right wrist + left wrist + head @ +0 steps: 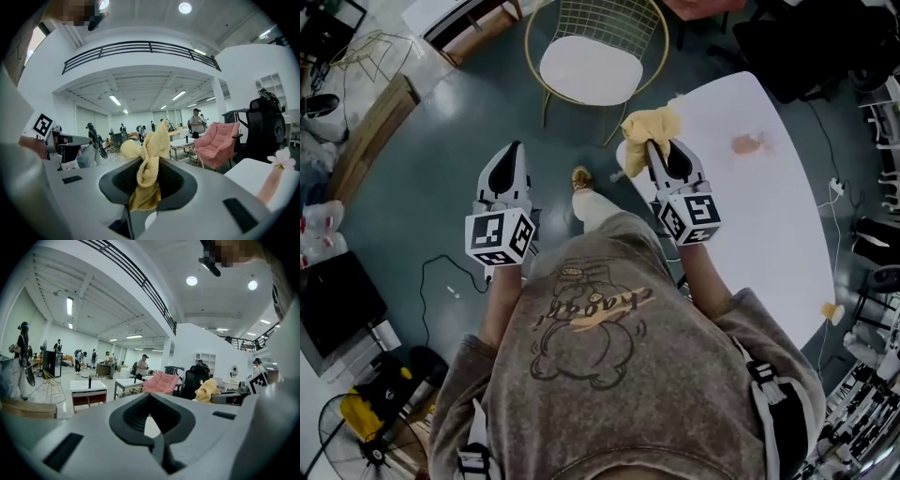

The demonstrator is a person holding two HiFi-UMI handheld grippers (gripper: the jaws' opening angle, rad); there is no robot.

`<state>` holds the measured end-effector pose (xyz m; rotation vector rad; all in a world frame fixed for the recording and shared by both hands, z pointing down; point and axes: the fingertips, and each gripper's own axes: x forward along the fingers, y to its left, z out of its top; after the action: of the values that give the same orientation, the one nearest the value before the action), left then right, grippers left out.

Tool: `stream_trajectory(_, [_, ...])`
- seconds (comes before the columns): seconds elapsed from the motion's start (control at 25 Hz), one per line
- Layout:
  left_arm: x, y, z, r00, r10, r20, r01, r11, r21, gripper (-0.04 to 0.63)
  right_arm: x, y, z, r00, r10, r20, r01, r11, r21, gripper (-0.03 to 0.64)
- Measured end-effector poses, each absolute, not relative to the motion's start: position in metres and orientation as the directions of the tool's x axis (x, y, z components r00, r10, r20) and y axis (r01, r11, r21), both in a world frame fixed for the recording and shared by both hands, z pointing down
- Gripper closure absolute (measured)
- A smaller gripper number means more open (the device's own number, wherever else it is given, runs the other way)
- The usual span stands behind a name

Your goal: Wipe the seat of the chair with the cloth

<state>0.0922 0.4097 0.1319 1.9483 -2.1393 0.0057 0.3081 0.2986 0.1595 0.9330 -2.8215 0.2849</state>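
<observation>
Plainly, the right gripper (667, 161) is clenched on the yellow cloth (651, 126). The cloth bunches up out of the jaws and hides their tips, and it sits at the left edge of the white table (769, 216). The left gripper (510, 159) has its jaws pressed together with nothing between them, over the grey floor (412, 169). The chair (592, 66), gold wire with a white seat, stands farther off, apart from the cloth. Its wire back is cut off at the top of the head view. A small orange thing (748, 143) on the table is too blurred to identify.
</observation>
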Motion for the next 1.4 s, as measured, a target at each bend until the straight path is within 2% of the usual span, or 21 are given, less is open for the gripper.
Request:
stream_trajectory(0.44, [0.030,0.280,0.121,-0.053,-0.978,0.201,-0.983,0.087,0.161,0.586,0.229,0.194,0.158,-0.810,-0.541,0.226,-0.580,0.797,-0.169,0.512])
stream_trajectory(0.92, [-0.018,0.219,0.118,-0.097,-0.969,0.229,-0.977,0.137,0.163,0.586,0.172,0.119,0.162,-0.818,-0.537,0.208,-0.573,0.792,-0.211,0.512])
stream_trajectory(1.4, [-0.091,0.164,0.122,0.004,-0.975,0.222,-0.983,0.036,0.177,0.586,0.111,0.085,0.173,-0.740,-0.621,0.257,-0.670,0.715,-0.200,0.512])
